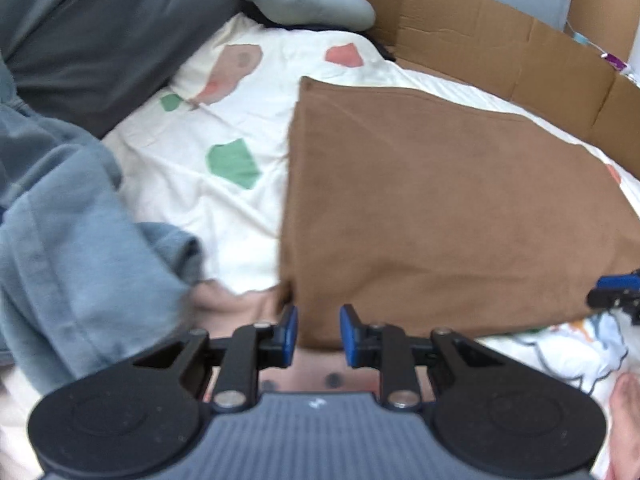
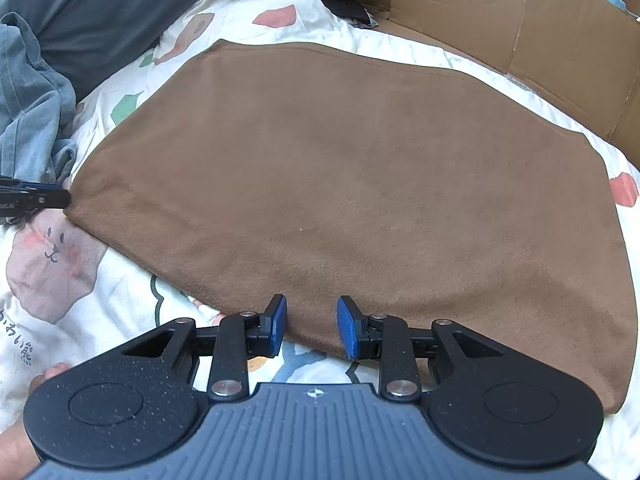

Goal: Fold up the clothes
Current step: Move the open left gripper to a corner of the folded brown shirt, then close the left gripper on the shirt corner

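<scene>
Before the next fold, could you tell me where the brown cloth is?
The brown cloth lies flat on the patterned bedsheet, between the blue clothes and the cardboard.

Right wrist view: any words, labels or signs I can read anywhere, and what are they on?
"熊": black print on the white patterned bedsheet, at its left edge.
Above it, a few more printed characters, cut off by the frame edge and too distorted to read.
Small white emblem on the right gripper housing: a mark, not text.
Brown cloth and cardboard: no text.

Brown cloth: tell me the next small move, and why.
Probably close both grippers on the near edge of the brown cloth. The left gripper and right gripper stand open at that edge, and the cloth lies flat on the patterned sheet.
</scene>
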